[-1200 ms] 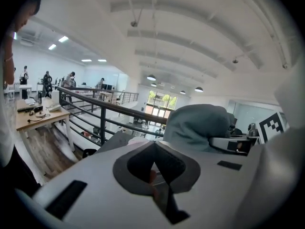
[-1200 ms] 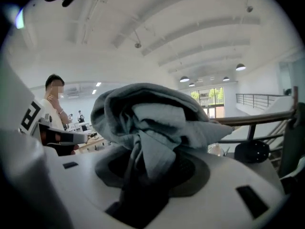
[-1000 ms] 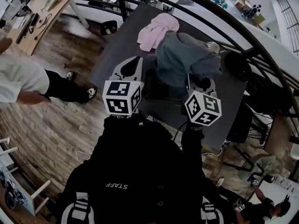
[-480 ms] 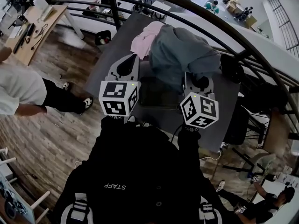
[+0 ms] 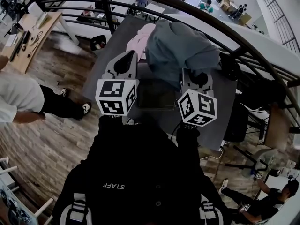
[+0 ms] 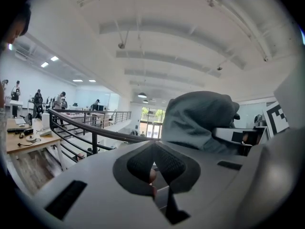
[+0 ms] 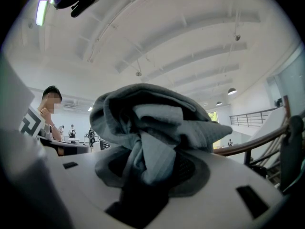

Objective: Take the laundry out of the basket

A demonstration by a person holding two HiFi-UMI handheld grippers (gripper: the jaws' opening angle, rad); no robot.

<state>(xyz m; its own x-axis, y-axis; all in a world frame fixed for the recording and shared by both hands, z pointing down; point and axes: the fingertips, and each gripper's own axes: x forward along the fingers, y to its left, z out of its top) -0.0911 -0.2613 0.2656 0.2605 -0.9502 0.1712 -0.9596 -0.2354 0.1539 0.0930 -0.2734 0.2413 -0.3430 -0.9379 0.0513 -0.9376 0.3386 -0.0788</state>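
Note:
My right gripper (image 5: pixel 198 78) (image 7: pixel 151 162) is shut on a grey garment (image 5: pixel 182 47) (image 7: pixel 153 116), which hangs bunched from the jaws above the dark grey table (image 5: pixel 220 107). The same grey garment (image 6: pixel 200 118) shows to the right in the left gripper view. A pink garment (image 5: pixel 140 37) lies on the table's far side, partly hidden behind the grey one. A dark rectangular basket (image 5: pixel 156 93) sits on the table between the two grippers. My left gripper (image 5: pixel 123 63) (image 6: pixel 153 149) is to its left, shut, pads meeting with no cloth between them.
A curved black railing (image 5: pixel 234 29) runs behind the table. A person (image 5: pixel 28 95) stands on the wood floor at left, near a wooden desk (image 5: pixel 29 34). A dark chair (image 5: pixel 241 121) stands at the table's right edge.
The grey garment has risen with my right gripper and now covers more of the pink one. Both grippers have drifted slightly towards me in the head view.

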